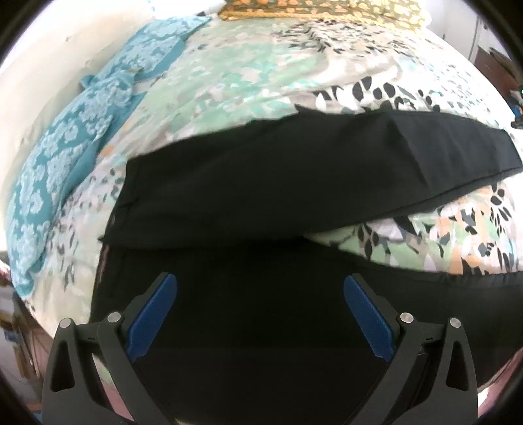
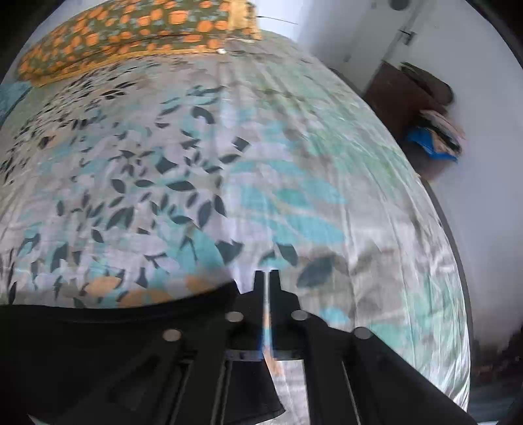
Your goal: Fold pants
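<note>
The bed [image 1: 248, 62] fills both views, spread with a bedsheet printed in green, teal, orange and black leaves. A teal patterned cloth [image 1: 68, 144] lies along its far left edge against the wall, and an orange-spotted pillow [image 2: 130, 29] sits at the head. By the wall to the right stands a dark wooden cabinet [image 2: 408, 108] with some blue and pink things piled on it, too blurred to name.

The black pants [image 1: 261, 183] lie across the near part of the bed. One leg stretches away to the right with its hem lying flat, a crease showing partway along it; a second dark layer spreads beneath and nearer, directly under the left tool.

The left tool [image 1: 260, 314] hangs over that near layer with its blue-padded jaws spread wide and nothing between them. The right tool [image 2: 266, 278] has its jaws drawn nearly together with only a sliver of light between; the black cloth's edge [image 2: 130, 314] sits just to its left, and I cannot tell whether any fabric is pinched.

To my eye the pants are part-folded lengthwise. To do this step well, I would have both tools take matching corners of the same edge, keep the cloth taut between them, and lay it down square so the seams line up without wrinkles.
</note>
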Tool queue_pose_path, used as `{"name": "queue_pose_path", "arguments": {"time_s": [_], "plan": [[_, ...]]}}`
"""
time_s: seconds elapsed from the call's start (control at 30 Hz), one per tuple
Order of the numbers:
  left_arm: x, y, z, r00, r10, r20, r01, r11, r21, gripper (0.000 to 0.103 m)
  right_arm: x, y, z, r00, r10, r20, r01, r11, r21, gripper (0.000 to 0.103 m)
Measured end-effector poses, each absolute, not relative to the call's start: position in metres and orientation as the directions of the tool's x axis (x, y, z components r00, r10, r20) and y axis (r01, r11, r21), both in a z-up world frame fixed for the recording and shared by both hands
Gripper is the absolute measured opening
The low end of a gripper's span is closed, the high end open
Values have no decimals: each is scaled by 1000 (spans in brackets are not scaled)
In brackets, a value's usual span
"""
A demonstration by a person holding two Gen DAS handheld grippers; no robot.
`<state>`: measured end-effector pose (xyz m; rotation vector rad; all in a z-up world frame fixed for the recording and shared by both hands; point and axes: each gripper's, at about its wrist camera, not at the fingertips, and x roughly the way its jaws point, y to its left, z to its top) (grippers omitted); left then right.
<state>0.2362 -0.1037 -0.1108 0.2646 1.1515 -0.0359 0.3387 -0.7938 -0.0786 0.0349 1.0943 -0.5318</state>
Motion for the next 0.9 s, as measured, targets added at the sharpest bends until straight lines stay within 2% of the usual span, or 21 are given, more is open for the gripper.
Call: {"name": "queue_pose_path", "arguments": {"time_s": [0.03,0.07,0.2,0.23,0.3,0.33,0.37,0.43,0.47,0.53,0.57,0.63,0.67,0.7,0.77,0.8,0.87,0.9], "plan": [[247,-98,-108,432,101,-896,158,970,185,102,332,-786,-75,373,-401,-837,438,871,-222,49],[259,-90,-106,452,99,-886,140,974,180,102,321,-774,-68,424,-395,-815,439,877,-196,59],[338,-44,-123,466,115,-877,39,988,150,102,303,-705,-61,523,-184,-832,284,958,-33,62],[359,-34,-135,461,140,-876,16,986,166,102,302,-686,-64,523,-121,-843,240,971,10,67],[407,-14,-174,405,293,-866,-27,951,309,102,296,-644,-75,507,-2,-862,165,982,95,72],[426,-4,-198,358,426,-831,-59,899,435,103,293,-626,-82,493,42,-869,143,981,129,72],[441,8,-216,330,503,-799,-82,858,507,103,292,-612,-88,476,73,-876,129,980,152,72],[452,20,-213,373,477,-795,-137,876,462,103,289,-582,-103,442,116,-890,100,979,177,72],[460,21,-209,373,532,-760,-171,844,508,103,285,-568,-111,427,124,-896,81,981,174,72],[471,26,-210,344,711,-613,-228,697,680,103,281,-545,-122,405,122,-906,40,988,151,72],[475,37,-213,306,740,-599,-242,669,703,103,279,-536,-125,394,127,-910,21,989,146,72],[475,70,-208,255,615,-747,-278,786,552,102,276,-520,-126,392,143,-909,6,987,158,72],[466,88,-196,270,501,-822,-311,854,418,101,273,-514,-123,401,162,-902,1,984,177,72],[457,97,-187,299,421,-856,-316,890,327,101,272,-509,-119,411,183,-893,-8,980,197,72],[441,99,-174,356,313,-880,-267,937,225,102,275,-492,-112,428,201,-881,-45,979,201,77],[428,90,-168,392,243,-887,-194,965,179,102,277,-482,-111,430,200,-880,-66,979,190,79],[415,70,-166,421,173,-891,-77,985,155,102,285,-464,-117,416,185,-890,-94,983,160,83],[405,56,-170,437,181,-881,-13,981,195,103,291,-461,-122,397,181,-900,-98,983,155,84]]}}
